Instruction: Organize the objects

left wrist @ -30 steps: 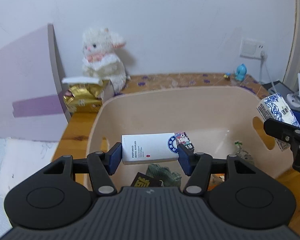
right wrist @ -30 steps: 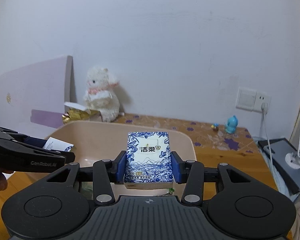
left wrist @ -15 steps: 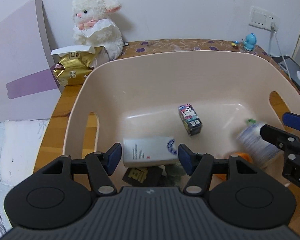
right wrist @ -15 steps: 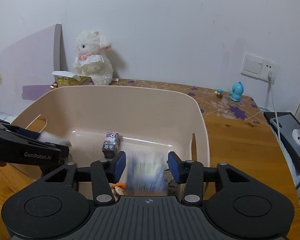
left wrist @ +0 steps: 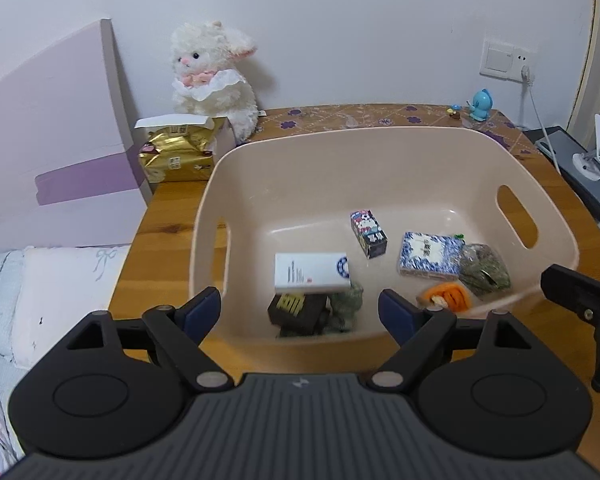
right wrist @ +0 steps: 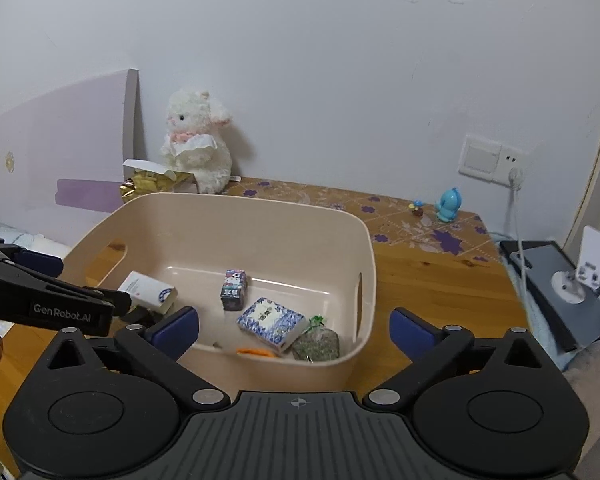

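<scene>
Both sets of fingers are spread wide and empty, hovering at the near rim of the basket [left wrist: 556, 216]. From my left gripper [left wrist: 302, 310] the white box [left wrist: 311, 272] sits just ahead, centre frame, long axis across the gap, propped on a dark box [left wrist: 296, 309]. My right gripper [right wrist: 294, 330] is nearer the blue-patterned tissue pack [right wrist: 270, 323], lying angled. Farther back, the gold packet [left wrist: 176, 154] on the table looks next; left is nearer.

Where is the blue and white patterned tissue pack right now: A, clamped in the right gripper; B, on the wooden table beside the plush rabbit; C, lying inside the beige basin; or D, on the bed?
C: the tissue pack lies on the floor of the beige basin, and both grippers are open and empty.
</scene>
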Demonstrator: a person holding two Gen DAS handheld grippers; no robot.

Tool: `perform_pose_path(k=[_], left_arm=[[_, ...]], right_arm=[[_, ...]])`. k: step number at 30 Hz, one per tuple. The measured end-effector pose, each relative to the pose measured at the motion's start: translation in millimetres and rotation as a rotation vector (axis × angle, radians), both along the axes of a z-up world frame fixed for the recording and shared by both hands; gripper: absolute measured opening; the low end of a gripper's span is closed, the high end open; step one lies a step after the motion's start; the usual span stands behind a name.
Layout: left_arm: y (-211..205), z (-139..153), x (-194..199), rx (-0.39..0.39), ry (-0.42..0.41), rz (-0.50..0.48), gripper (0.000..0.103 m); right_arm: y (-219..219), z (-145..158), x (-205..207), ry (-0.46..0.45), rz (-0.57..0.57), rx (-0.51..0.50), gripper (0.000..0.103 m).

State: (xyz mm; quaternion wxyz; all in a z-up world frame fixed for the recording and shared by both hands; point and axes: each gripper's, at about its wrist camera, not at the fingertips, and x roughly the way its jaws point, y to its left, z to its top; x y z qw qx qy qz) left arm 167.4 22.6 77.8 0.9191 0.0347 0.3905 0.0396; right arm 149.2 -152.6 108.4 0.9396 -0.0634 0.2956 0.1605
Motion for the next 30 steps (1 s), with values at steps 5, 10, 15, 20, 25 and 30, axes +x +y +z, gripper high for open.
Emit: perform_pose_path(k=[5,10,15,20,25,30], left_arm=[[-1.3,15.0,-35.7,0.002,-0.029,0.003,0.087],[-1.7,24.9,-70.4,-0.008,-0.057,0.003,0.087],[1.4,23.2,-100.8,-0.011,-0.054,0.005,0.087],[3.8,22.0,-128.6,-0.002,-0.055,0.007,0.087],[1.7,25.0,-154.7,0.014,-0.070,0.005,0.088],[-4.8,28.2,-179.9,0.023,-0.091,-0.013,0.088]], right_arm=[[-0.3,9.0,-25.6,0.003,0.003,-0.021,0.103],[-2.8,14.6,-48.1,0.020,0.005,-0.003,0.103],[-5.4,16.4,-70.8,0.041,0.011,0.011,0.103],[-11.0,17.5,-94.1,0.046,0.008,0.022,0.103],[-16.7,20.4,-114.7,0.039,0.007,0.028,0.103],[-20.4,20.3,-133.2,0.047,0.011,0.022,0.103]])
